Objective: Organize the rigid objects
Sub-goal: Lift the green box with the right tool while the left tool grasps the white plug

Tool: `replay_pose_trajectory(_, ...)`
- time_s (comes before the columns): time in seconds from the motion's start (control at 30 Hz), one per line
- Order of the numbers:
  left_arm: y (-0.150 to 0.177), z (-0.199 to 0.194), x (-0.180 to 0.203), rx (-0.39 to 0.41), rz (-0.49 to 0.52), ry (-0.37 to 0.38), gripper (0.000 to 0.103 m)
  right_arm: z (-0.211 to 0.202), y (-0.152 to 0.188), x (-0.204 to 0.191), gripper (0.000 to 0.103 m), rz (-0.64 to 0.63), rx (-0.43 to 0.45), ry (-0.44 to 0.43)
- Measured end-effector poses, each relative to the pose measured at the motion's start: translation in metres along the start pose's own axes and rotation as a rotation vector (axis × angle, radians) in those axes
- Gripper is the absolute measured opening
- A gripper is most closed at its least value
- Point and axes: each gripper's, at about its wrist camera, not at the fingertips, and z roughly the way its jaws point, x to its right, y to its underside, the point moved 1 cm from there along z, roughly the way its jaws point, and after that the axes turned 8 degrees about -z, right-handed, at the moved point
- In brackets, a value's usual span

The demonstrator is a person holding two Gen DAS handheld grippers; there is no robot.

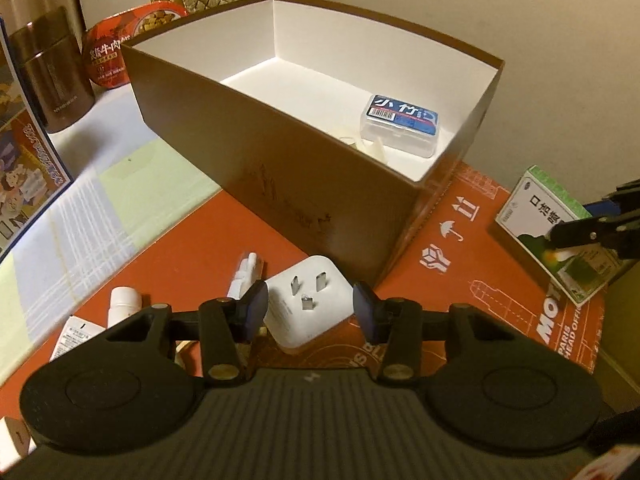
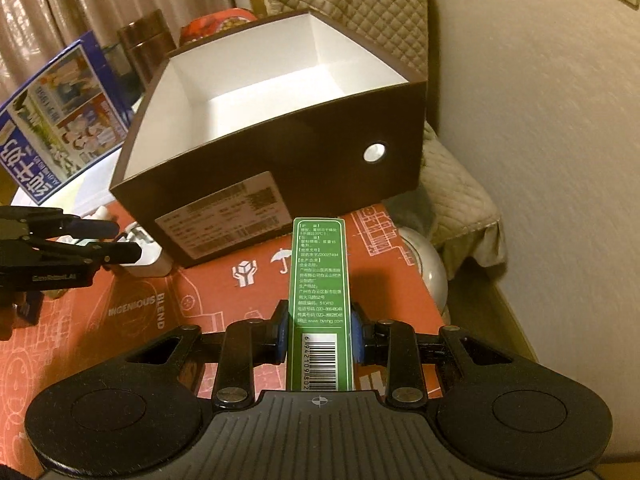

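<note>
A brown cardboard box [image 1: 304, 184] with a white inside stands on the red mat; it also shows in the right wrist view [image 2: 340, 140]. Inside lies a clear plastic case [image 1: 402, 124] with a blue label and some pale small items. My left gripper [image 1: 310, 310] is open, its fingers on either side of a white plug adapter [image 1: 308, 304] lying prongs-up on the mat. My right gripper [image 2: 319, 334] is shut on a green-and-white carton [image 2: 320, 300], held above the mat in front of the box; the carton shows in the left wrist view [image 1: 556, 232].
A white connector [image 1: 244, 276], a white tube [image 1: 124, 304] and a paper packet [image 1: 74, 336] lie left of the adapter. A brown canister [image 1: 52, 68], a red noodle bowl [image 1: 120, 48] and a blue picture box [image 2: 60, 120] stand behind. The wall [image 2: 540, 120] is on the right.
</note>
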Motion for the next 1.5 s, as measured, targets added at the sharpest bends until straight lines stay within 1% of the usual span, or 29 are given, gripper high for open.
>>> replay_pose_trajectory(0.03,0.000,0.002,0.000,-0.002,0.005,-0.003,0.037,0.001,0.000,0.000,0.027,0.003,-0.003,0.001)
replay_pose_trajectory(0.07,0.000,0.004,0.000,-0.001,0.012,-0.004,0.031,0.001,0.000,0.001,0.027,0.005,-0.005,0.002)
replay_pose_trajectory(0.1,0.000,0.005,0.001,0.001,0.018,-0.004,0.028,0.001,0.000,0.001,0.027,0.007,-0.007,0.002)
replay_pose_trajectory(0.17,0.001,0.007,0.002,0.000,0.022,-0.010,0.023,0.003,0.000,0.000,0.027,0.008,-0.011,0.002)
replay_pose_trajectory(0.2,0.001,0.007,0.002,0.006,0.022,-0.007,0.017,0.003,0.000,0.000,0.027,0.008,-0.012,0.001)
replay_pose_trajectory(0.33,0.005,0.005,0.003,0.017,0.018,-0.022,0.010,0.005,-0.001,-0.003,0.027,0.000,-0.017,-0.003)
replay_pose_trajectory(0.63,0.025,-0.013,0.012,-0.008,-0.057,-0.044,0.010,0.008,-0.003,-0.011,0.027,-0.028,-0.026,-0.027)
replay_pose_trajectory(0.7,0.027,-0.014,0.013,-0.010,-0.066,-0.039,0.011,0.008,-0.003,-0.012,0.027,-0.032,-0.027,-0.031)
replay_pose_trajectory(0.83,0.024,-0.013,0.013,-0.013,-0.065,-0.035,0.013,0.009,-0.002,-0.013,0.027,-0.038,-0.032,-0.039)
replay_pose_trajectory(0.93,0.023,-0.011,0.015,-0.003,-0.048,-0.047,0.014,0.009,-0.001,-0.014,0.027,-0.042,-0.033,-0.043)
replay_pose_trajectory(1.03,0.024,-0.010,0.018,0.004,-0.035,-0.057,0.011,0.009,0.000,-0.015,0.027,-0.045,-0.036,-0.045)
replay_pose_trajectory(1.1,0.025,-0.011,0.019,0.007,-0.027,-0.067,0.011,0.009,0.001,-0.015,0.027,-0.045,-0.038,-0.045)
replay_pose_trajectory(1.5,0.031,-0.022,0.018,0.006,-0.051,-0.112,0.011,0.007,0.000,-0.017,0.027,-0.059,-0.027,-0.052)
